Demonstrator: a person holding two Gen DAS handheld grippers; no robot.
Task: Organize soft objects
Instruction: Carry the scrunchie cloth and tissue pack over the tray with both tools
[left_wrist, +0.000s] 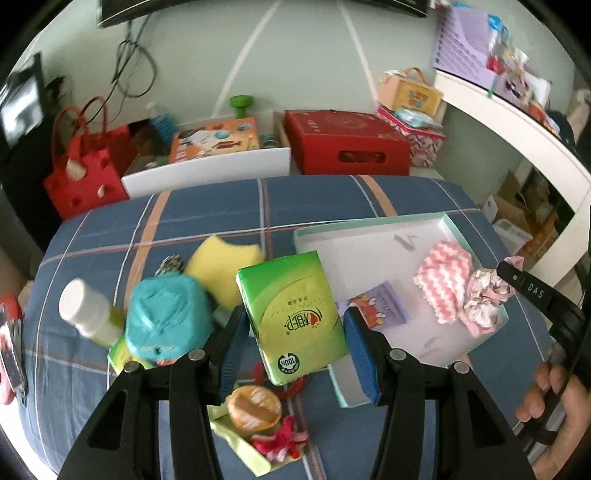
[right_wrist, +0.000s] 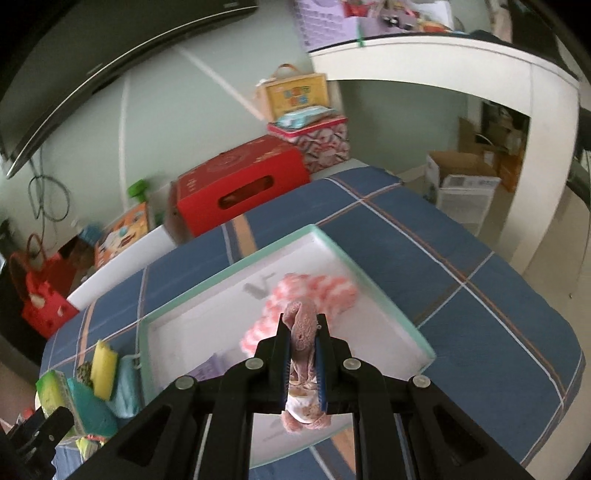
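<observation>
Gripping a tissue pack (left_wrist: 293, 317), the left gripper (left_wrist: 291, 347) is hovering — the right gripper (right_wrist: 303, 354) is pinching a scrunchie (right_wrist: 303, 332) over the tray (right_wrist: 236, 266).

Both grippers share one build: the left gripper (left_wrist: 291, 332) and right gripper (right_wrist: 303, 354) have matte black angular linkage arms with triangular cut-outs, round silver pivot screws at the joints, and blue ribbed pads lining the jaws. One black finger bears white letters "DAS". A bare hand (left_wrist: 554, 413) shows, no sleeve visible.
</observation>
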